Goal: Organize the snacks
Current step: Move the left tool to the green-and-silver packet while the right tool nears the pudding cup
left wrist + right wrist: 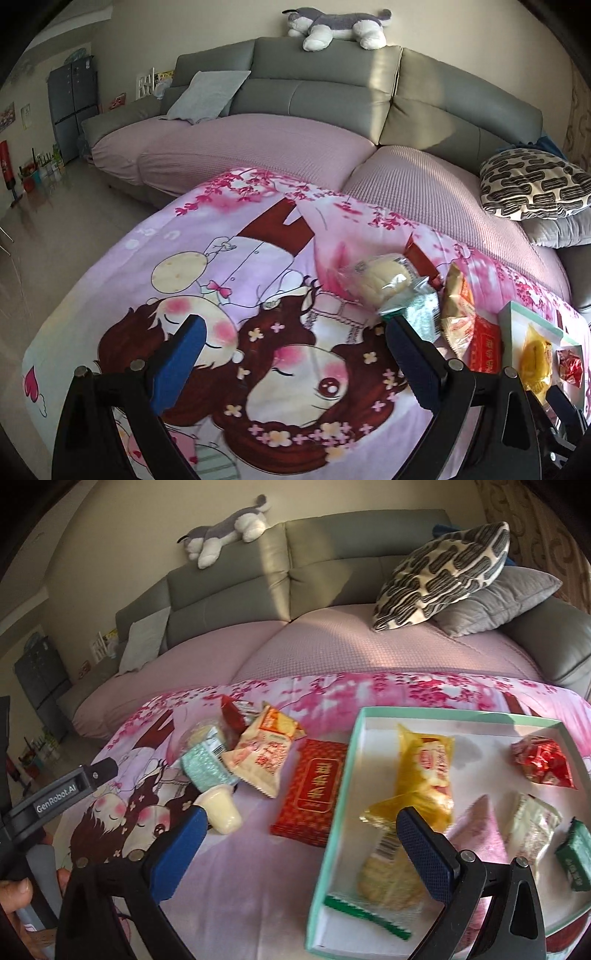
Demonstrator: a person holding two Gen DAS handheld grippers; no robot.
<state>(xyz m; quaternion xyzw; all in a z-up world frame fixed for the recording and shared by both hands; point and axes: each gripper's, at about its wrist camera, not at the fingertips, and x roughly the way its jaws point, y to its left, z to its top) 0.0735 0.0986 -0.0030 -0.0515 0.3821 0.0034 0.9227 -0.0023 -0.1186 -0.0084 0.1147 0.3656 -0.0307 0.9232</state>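
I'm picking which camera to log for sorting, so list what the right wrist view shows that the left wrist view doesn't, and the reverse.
Only the right wrist view shows the whole inside of the box: a green packet, a pale packet, a clear cookie bag; also the jelly cup outside it.

Only the left wrist view shows the cloth's bare left half.

Both share the red packet, the yellow packet, the plush dog, and an open hand-held gripper: right, left.

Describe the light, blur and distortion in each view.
Left wrist view: strong fisheye bending of the sofa, a sunlit patch on its backrest, dark vignette corners. Right wrist view: sunlight falls across the box, and the cookie packet near the lens is blurred.
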